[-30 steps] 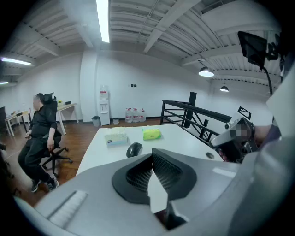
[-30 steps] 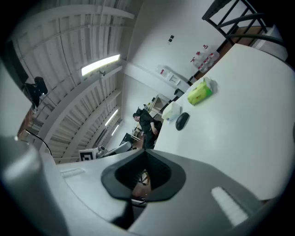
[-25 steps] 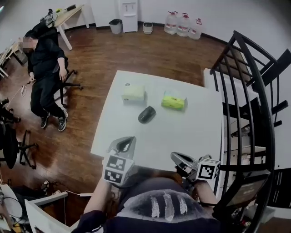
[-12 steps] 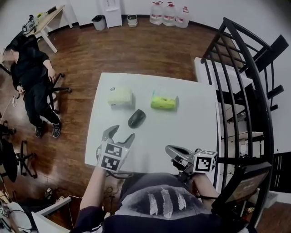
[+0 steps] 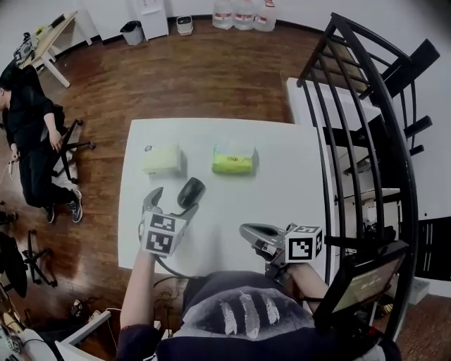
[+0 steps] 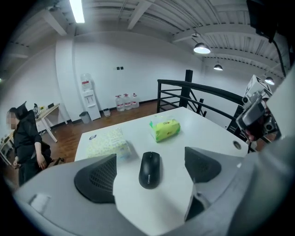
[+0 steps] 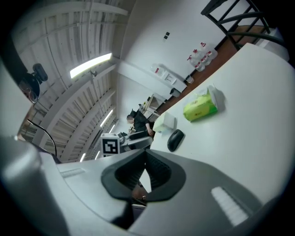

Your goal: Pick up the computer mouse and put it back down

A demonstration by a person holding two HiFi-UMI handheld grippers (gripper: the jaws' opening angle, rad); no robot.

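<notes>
1. The left gripper (image 5: 171, 201) has its jaws spread wide; they have just been opening. Neither pad touches anything.
2. In the left gripper view the black computer mouse (image 6: 150, 169) sits centred in the gap between those two dark pads, flat on the table, its narrow end pointing away from the camera.
3. In the head view the mouse lies just past the tip of the left gripper's inner jaw, close to it but with bare tabletop showing between them.
4. The right gripper (image 7: 145, 159) has its jaws closed together, the ribbed pads meeting at the tips with nothing between them. It hangs over the near edge of the table, well apart from the mouse.
5. Each gripper carries a marker cube (image 5: 161, 236) behind its jaws, and a bare forearm leads back from the left one.
6. The white table (image 5: 296, 183) also holds a pale yellow tissue pack (image 5: 163, 160) just beyond the mouse on the left, and a bright green tissue pack (image 5: 232, 161) beyond it on the right.
7. A black metal railing (image 5: 366, 106) runs along the right side of the table.
8. Across the wooden floor, a person in dark clothes (image 5: 28, 134) sits on an office chair. Large water bottles (image 5: 243, 13) stand by the far wall.
</notes>
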